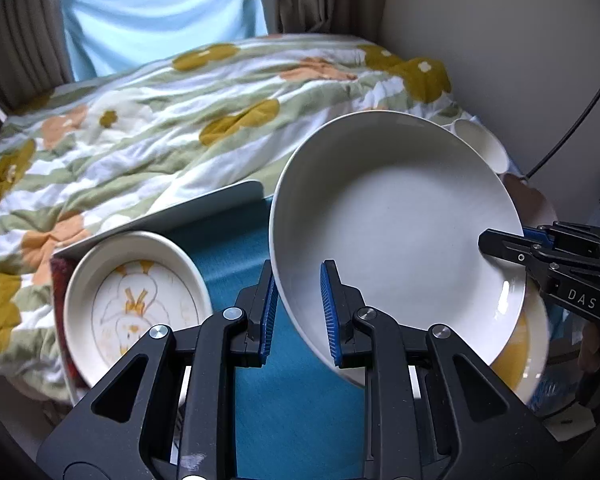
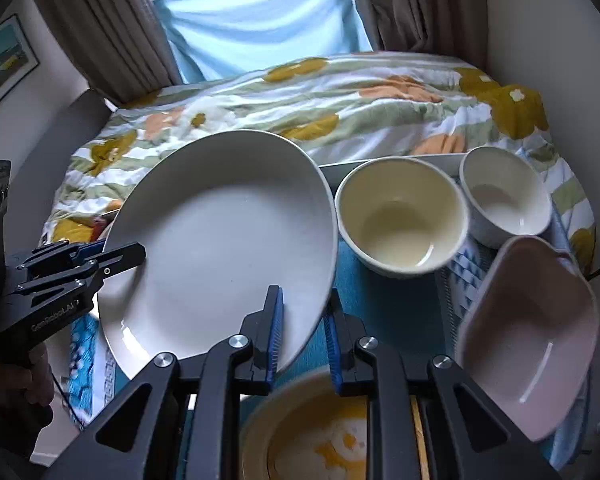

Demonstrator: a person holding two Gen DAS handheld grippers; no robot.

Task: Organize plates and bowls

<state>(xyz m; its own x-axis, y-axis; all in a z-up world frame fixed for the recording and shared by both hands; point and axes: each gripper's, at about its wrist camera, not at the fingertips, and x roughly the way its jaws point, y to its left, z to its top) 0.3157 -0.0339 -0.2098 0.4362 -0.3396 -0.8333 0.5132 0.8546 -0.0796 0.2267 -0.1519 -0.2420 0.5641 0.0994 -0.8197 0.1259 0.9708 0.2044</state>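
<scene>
A large white plate hangs tilted above the teal table mat. My left gripper is shut on one edge of its rim, a blue pad on each face. My right gripper is shut on the opposite edge in the same way. Under the lifted plate lies a plate with a yellow pattern. A cream plate with a yellow flower drawing sits at the left.
A cream bowl, a small white bowl and a pink squarish bowl stand to the right of the plate. A white tray edge runs behind. A flowered quilt covers the bed beyond, with curtains and a wall.
</scene>
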